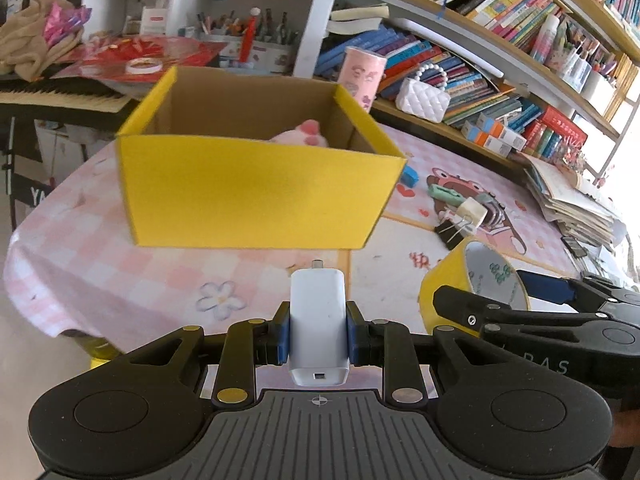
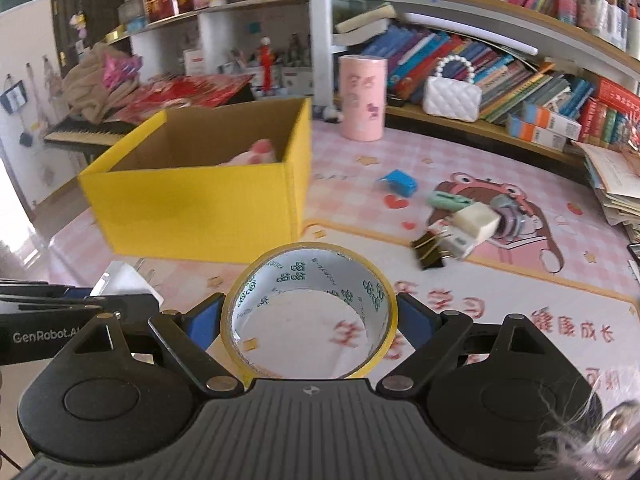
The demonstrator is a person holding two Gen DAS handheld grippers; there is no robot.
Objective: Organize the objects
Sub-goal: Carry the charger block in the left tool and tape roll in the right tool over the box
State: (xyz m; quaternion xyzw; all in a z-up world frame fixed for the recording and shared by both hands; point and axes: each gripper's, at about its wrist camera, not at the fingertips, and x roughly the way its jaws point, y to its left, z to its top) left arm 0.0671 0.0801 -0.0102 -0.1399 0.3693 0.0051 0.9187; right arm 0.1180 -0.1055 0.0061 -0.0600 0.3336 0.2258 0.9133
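My left gripper: jaws pinching white charger. My right gripper: jaws pinching tape roll. Yellow box ahead on tabletop.

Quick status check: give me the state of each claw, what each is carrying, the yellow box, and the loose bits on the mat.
Left claw: shut on white plastic charger block.
Right claw: shut on yellow-edged tape roll.
Yellow cardboard box: open-topped, pink plush toy inside.
Black binder clip: lying on mat.
Blue plastic piece: lying on mat.
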